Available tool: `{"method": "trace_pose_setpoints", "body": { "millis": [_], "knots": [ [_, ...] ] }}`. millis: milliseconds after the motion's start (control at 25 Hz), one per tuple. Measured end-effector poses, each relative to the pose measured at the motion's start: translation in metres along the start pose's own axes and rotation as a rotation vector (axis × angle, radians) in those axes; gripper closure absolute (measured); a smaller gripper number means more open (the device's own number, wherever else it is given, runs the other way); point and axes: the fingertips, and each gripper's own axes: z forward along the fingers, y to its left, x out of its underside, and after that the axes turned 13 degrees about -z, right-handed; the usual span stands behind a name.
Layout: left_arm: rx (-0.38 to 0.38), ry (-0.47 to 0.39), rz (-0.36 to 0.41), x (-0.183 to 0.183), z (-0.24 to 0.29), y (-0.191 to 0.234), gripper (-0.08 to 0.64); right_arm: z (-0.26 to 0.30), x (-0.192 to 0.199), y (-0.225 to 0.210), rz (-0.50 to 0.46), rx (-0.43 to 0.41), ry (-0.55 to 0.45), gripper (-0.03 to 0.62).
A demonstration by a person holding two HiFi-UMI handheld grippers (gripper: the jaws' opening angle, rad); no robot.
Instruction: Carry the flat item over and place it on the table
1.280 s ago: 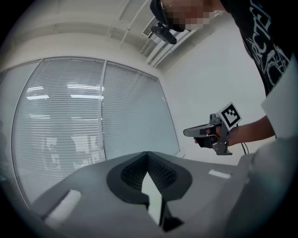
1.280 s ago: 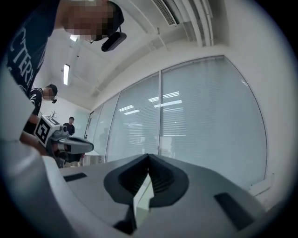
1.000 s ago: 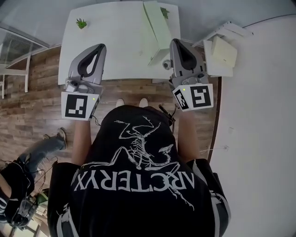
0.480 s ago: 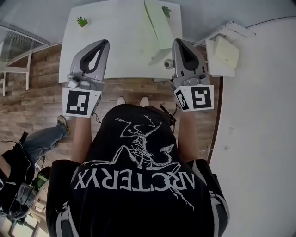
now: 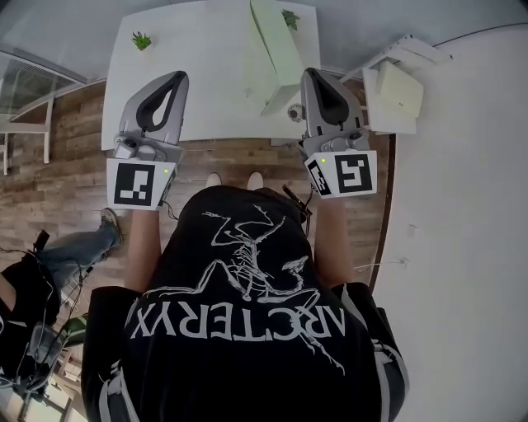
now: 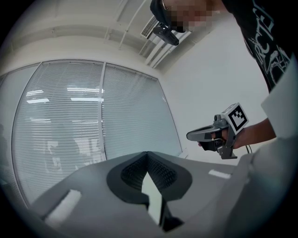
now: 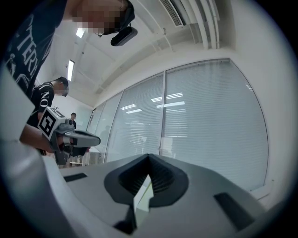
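Note:
A pale green flat board lies on the white table far below, toward its right side. My left gripper is held out above the table's near left edge, shut and empty. My right gripper hovers just right of the board's near end, also shut with nothing in it. In the left gripper view the jaws meet at their tips against window blinds, and the right gripper shows at the side. The right gripper view shows closed jaws and the left gripper.
A small potted plant stands at the table's far left and another at the far right. A white rack with a pale panel stands right of the table. A person is at the lower left on the wooden floor.
Both grippers stay shut and empty. They have drifted slightly, and the right gripper sits a little higher in the left gripper view.

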Motion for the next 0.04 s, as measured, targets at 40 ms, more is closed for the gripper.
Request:
{"method": "trace_pose_setpoints", "body": {
  "millis": [40],
  "knots": [
    [0.0, 0.004, -0.002, 0.0001, 0.0002, -0.0011, 0.551, -0.0013, -0.0006, -0.0008, -0.002, 0.002, 0.0, 0.581]
  ]
}}
